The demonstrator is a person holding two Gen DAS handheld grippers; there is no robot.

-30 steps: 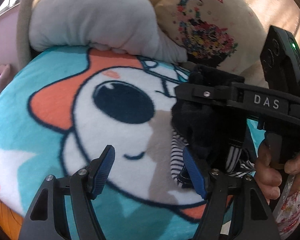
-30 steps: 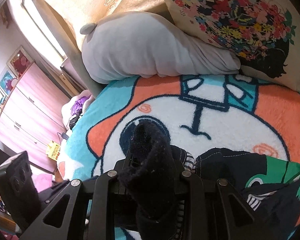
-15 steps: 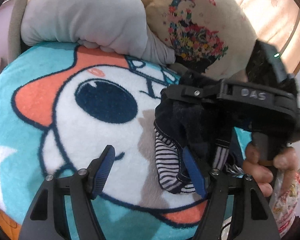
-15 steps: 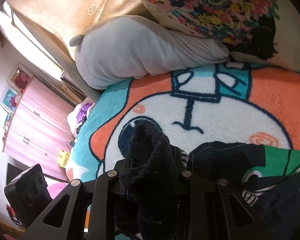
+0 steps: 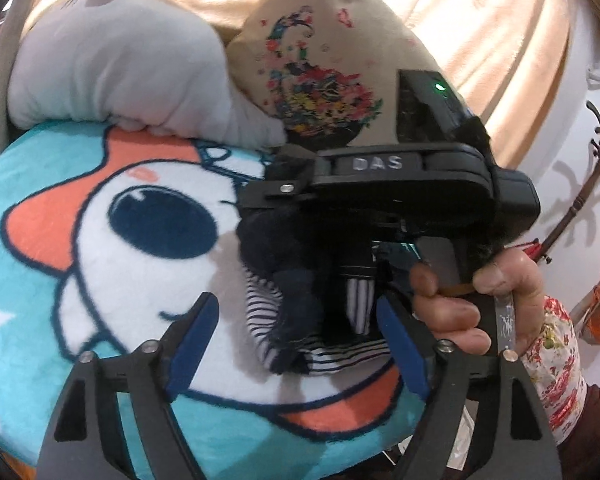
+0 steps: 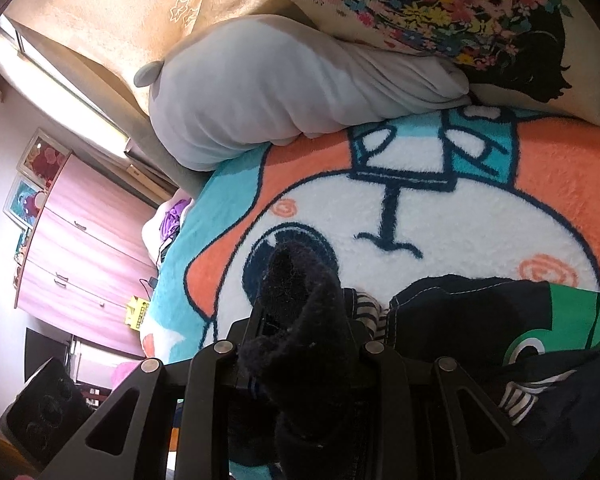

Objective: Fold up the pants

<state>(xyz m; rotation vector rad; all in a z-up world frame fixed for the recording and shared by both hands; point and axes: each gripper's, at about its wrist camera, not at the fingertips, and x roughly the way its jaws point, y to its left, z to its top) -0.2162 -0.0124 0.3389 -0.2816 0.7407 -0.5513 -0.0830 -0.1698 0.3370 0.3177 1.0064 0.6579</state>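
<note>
The left gripper [image 5: 296, 332] has just been spreading, jaws wide and pinching nothing; at its one o'clock, the dark pants [image 5: 300, 280] with striped lining hang over the cartoon blanket [image 5: 100, 208]; the right gripper [image 6: 300, 344] pinches their bunched fabric.

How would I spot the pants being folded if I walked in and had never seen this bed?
Look at the big cartoon-face blanket covering the bed, below the grey pillow and the flowered pillow. Near the face's dark round eye, the right gripper pinches a bunch of cloth: those are the pants. They are the only dark navy thing with a striped lining.
</note>
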